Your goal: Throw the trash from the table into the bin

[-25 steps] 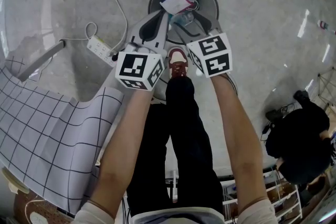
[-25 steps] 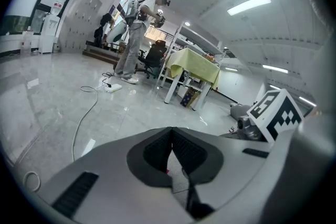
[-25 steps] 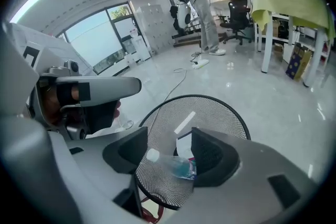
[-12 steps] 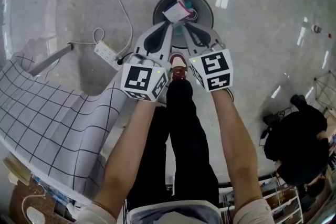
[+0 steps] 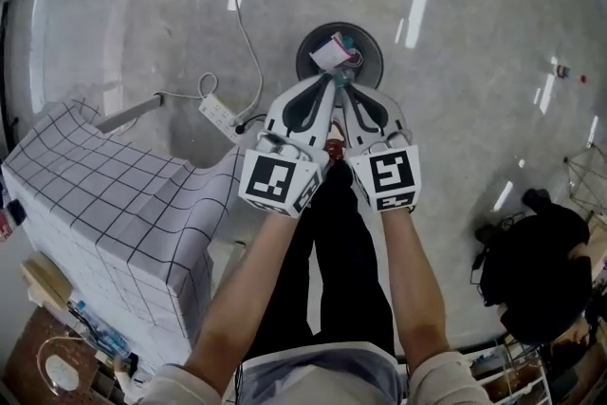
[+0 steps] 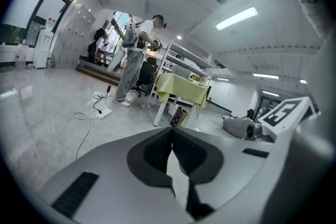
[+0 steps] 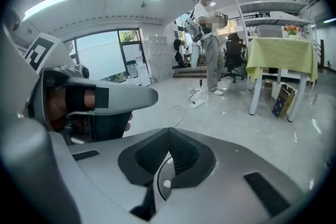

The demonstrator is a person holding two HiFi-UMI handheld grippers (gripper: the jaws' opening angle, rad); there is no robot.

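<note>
Trash (image 5: 332, 52) lies in the bin (image 5: 304, 64), power strip (image 5: 220, 114) and gridded table (image 5: 104, 194) nearby.

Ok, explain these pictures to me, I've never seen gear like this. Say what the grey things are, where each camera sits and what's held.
No robot: a person holds a grey gripper in each hand. The cubes with black-and-white squares belong to them. The top-down picture comes from a camera on the person's head. It shows the left gripper and right gripper side by side, tips toward a round bin on the floor with a wrapper inside. At the left stands the table under a checked cloth, a power strip on the floor beside it. The other two pictures come from a camera riding on each gripper, looking along its jaws. The left jaws are together; the right ones have just been closing and now meet. Neither holds anything.
</note>
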